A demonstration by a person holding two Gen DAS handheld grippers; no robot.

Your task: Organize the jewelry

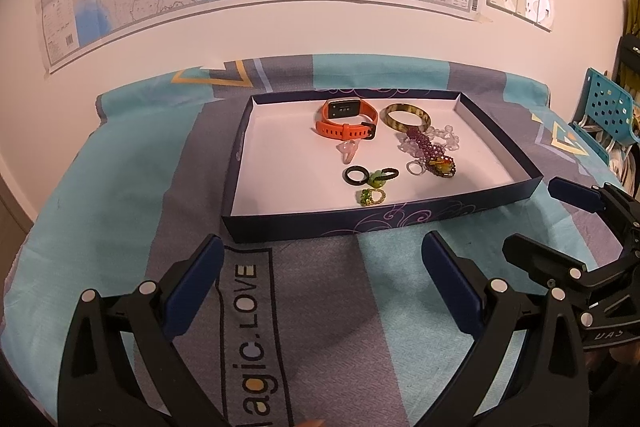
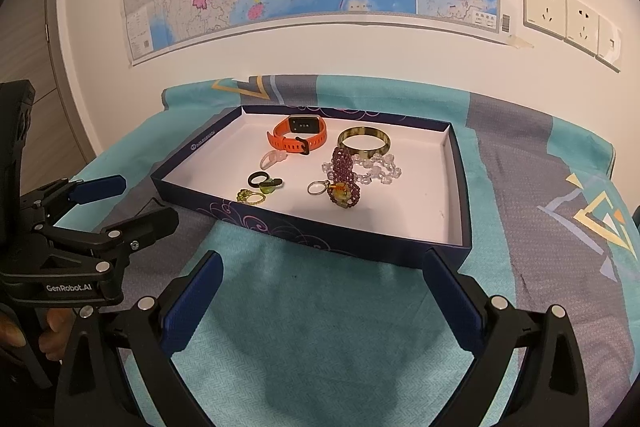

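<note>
Here both grippers were held wide open and empty before the near edge of the box (image 1: 384, 223). The left gripper (image 1: 320, 267) was judged nearer the rings (image 1: 370, 181); the right gripper (image 2: 320, 279) faced the beaded bracelet (image 2: 345, 173), its long axis running near-to-far.
</note>
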